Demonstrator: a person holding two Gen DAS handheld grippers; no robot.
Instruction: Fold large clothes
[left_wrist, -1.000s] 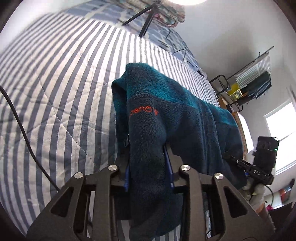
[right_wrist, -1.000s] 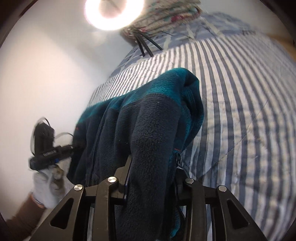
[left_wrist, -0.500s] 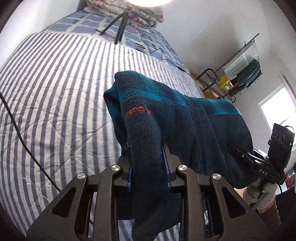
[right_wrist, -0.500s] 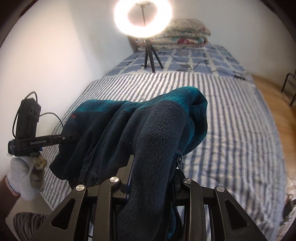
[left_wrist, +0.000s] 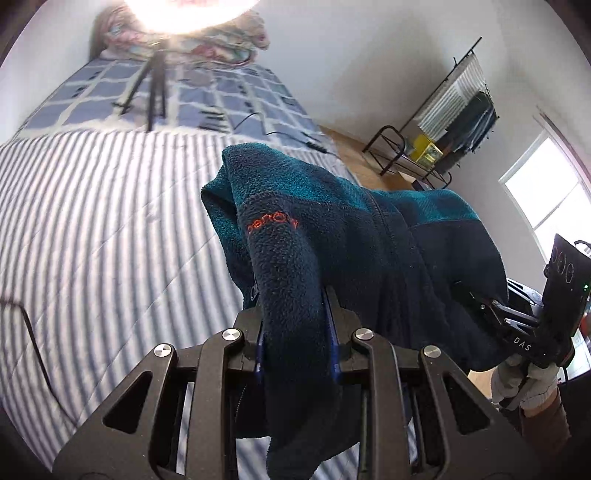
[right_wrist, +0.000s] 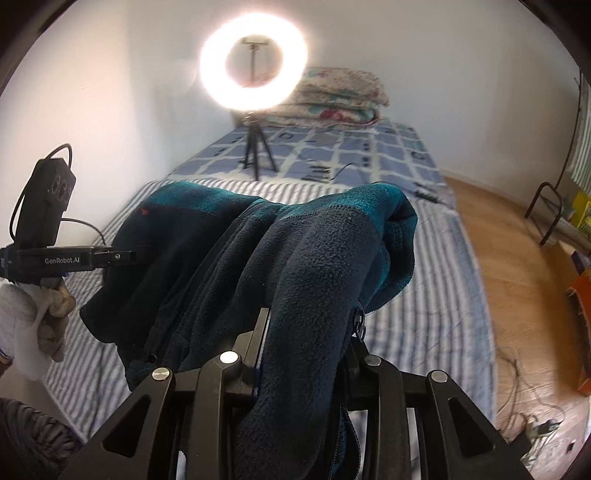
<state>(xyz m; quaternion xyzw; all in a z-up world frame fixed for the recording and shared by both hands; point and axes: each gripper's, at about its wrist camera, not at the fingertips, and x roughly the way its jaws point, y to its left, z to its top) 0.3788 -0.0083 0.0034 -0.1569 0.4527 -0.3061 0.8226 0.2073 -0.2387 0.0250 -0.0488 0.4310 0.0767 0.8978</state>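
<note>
A: Fleece, navy and teal: 1 zip jacket (left_wrist: 369, 258) hangs above the striped bed (left_wrist: 92, 240), stretched between 2 grippers.

B: How do the fingers stand?

A: The left gripper (left_wrist: 295, 332) pinches 1 thick fold; the right gripper (right_wrist: 306, 339) pinches another.

B: Which way does the jacket run?

A: Its long axis spans hand to hand, the bulk sagging forward, so neither hand is nearer.
</note>
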